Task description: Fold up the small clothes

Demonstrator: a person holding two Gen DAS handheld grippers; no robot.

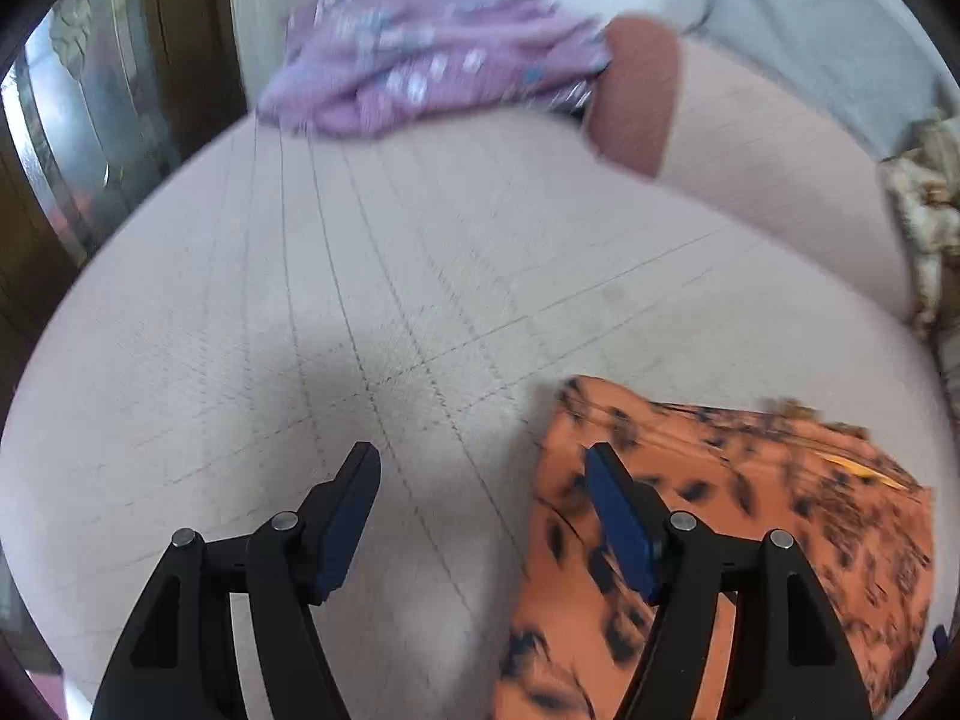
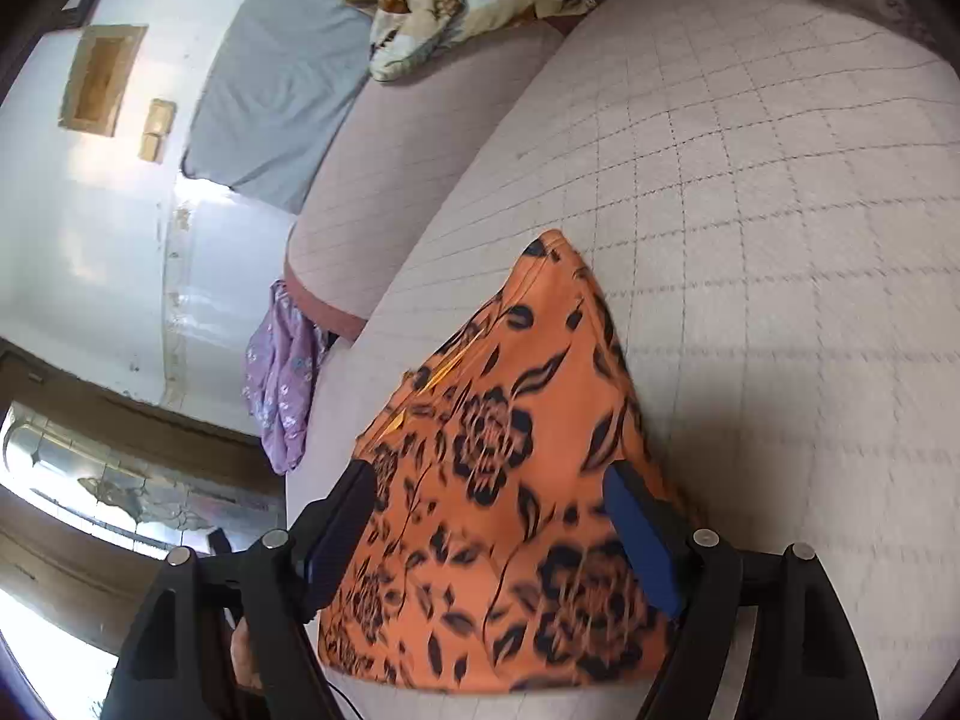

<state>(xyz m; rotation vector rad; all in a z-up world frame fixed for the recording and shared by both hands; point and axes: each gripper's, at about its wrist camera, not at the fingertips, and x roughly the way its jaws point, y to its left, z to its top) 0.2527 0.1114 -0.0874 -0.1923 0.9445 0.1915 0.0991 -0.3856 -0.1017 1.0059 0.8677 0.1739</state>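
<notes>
Both my left hand-held gripper and right hand-held gripper gape empty over the orange floral garment: thin, limp, probably slippery, so I pinch a corner hem.

2 wrist fisheyes, each close above the quilted bed, left facing the purple cloth, right over the orange floral garment (shared by both)

At your two o'clock, the orange black-flowered cloth garment looks smooth and matt; the pale quilted, stitched mattress fabric beneath looks faintly rough.
</notes>
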